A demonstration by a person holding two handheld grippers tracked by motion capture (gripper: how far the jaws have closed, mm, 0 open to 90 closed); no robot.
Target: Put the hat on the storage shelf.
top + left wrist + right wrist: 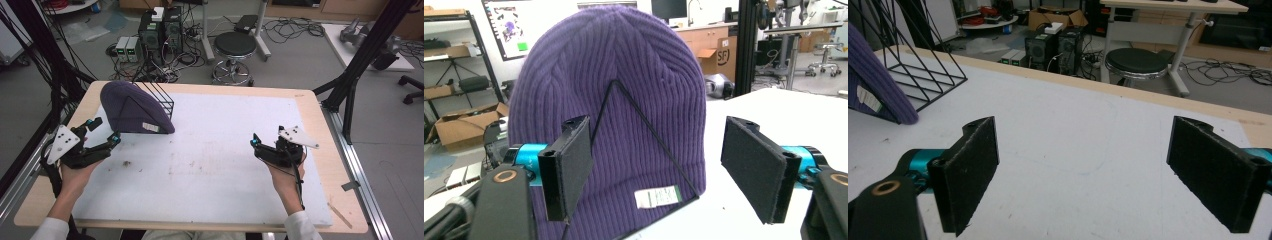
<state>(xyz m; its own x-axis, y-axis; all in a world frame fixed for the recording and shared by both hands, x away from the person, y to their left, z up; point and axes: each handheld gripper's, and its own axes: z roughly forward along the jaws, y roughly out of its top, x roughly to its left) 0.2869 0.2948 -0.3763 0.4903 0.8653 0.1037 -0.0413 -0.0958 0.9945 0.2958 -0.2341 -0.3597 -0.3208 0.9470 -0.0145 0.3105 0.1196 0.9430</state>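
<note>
Purple knit beanie (132,107) sits over a black wire rack (159,98) at the table's (310,107) far left, white label (656,196) at its hem. Left gripper (104,131) jaws wide, just short of the beanie; nothing between. Right gripper (256,145) wide, empty, well apart over bare white mat (215,150).

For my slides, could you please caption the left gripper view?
Open left gripper faces a purple beanie leaning on a black wire rack.
</note>
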